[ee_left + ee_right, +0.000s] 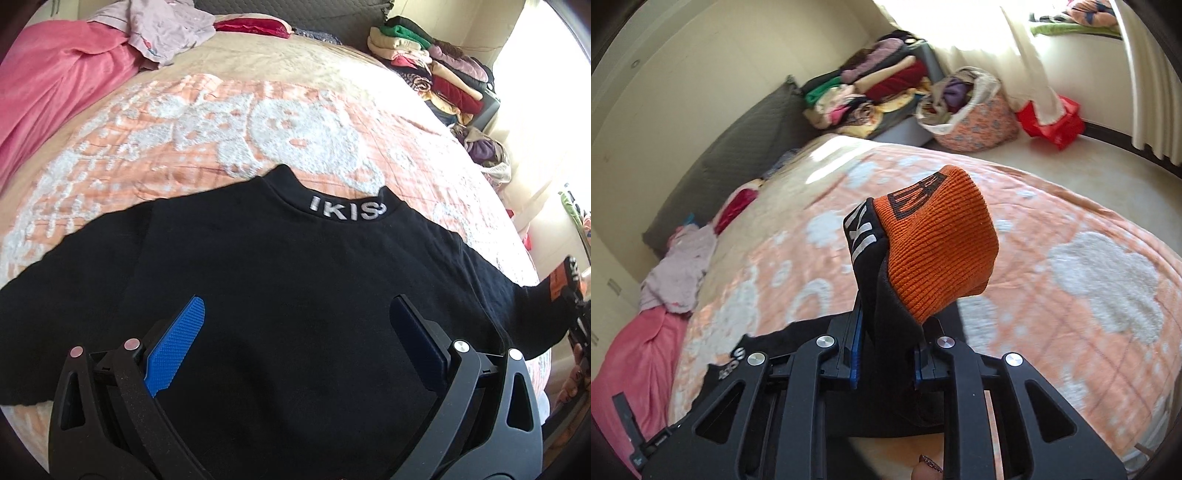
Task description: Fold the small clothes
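Note:
A small black sweater [295, 280] with white letters on its collar [347, 208] lies flat on the bed, collar away from me. My left gripper [295, 325] is open just above the sweater's body, blue pads wide apart. My right gripper [886, 332] is shut on the sweater's right sleeve [882, 295], and the orange ribbed cuff [942, 243] sticks up past the fingers. In the left wrist view that cuff [565, 280] and the right gripper show at the far right edge, with the sleeve stretched out sideways.
The bed has an orange and white patterned cover [229, 129]. A pink blanket [55, 81] and pale clothes [166, 26] lie at its far left. Stacks of folded clothes [871, 88], a fabric basket [971, 110] and a red bag [1052, 118] stand beyond the bed by the curtain.

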Motion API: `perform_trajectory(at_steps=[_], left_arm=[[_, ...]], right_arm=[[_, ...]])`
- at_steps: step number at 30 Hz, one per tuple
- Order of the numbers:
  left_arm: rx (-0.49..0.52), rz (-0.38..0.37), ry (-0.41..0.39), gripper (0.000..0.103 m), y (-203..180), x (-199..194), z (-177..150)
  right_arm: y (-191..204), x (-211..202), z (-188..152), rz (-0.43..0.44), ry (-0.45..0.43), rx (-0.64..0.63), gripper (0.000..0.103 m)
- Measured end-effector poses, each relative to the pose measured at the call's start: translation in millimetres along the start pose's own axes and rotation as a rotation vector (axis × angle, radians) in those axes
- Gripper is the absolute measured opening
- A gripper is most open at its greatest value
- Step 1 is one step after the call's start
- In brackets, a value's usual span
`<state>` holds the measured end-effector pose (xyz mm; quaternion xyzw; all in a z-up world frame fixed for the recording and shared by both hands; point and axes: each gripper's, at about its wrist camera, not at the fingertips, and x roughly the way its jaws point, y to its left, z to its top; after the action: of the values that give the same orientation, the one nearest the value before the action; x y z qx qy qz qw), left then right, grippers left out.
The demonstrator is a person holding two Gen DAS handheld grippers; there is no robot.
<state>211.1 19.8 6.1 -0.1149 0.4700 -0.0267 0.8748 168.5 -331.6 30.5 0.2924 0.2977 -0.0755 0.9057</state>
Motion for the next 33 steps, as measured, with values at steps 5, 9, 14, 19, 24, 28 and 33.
perform_trajectory(at_steps=[5, 9, 14, 19, 24, 28, 33], left_arm=[[-0.028, 0.008, -0.022, 0.095, 18, -13, 2], [-0.049, 0.008, -0.032, 0.095, 32, -21, 2], [-0.071, -0.008, -0.031, 0.095, 49, -29, 2], [-0.096, -0.055, -0.028, 0.095, 64, -36, 1], [-0.130, -0.100, -0.022, 0.095, 80, -42, -2], [-0.169, -0.121, -0.022, 0.094, 97, -47, -5], [-0.205, -0.124, -0.031, 0.095, 116, -52, -8]], right_arm=[[59, 1, -12, 0.089, 0.027, -0.085, 0.018], [96, 5, -24, 0.139, 0.056, -0.142, 0.018], [135, 12, -41, 0.188, 0.091, -0.198, 0.018], [174, 23, -62, 0.226, 0.129, -0.262, 0.018], [208, 32, -84, 0.257, 0.165, -0.333, 0.018], [234, 40, -104, 0.274, 0.190, -0.386, 0.018], [257, 51, -129, 0.281, 0.225, -0.457, 0.021]])
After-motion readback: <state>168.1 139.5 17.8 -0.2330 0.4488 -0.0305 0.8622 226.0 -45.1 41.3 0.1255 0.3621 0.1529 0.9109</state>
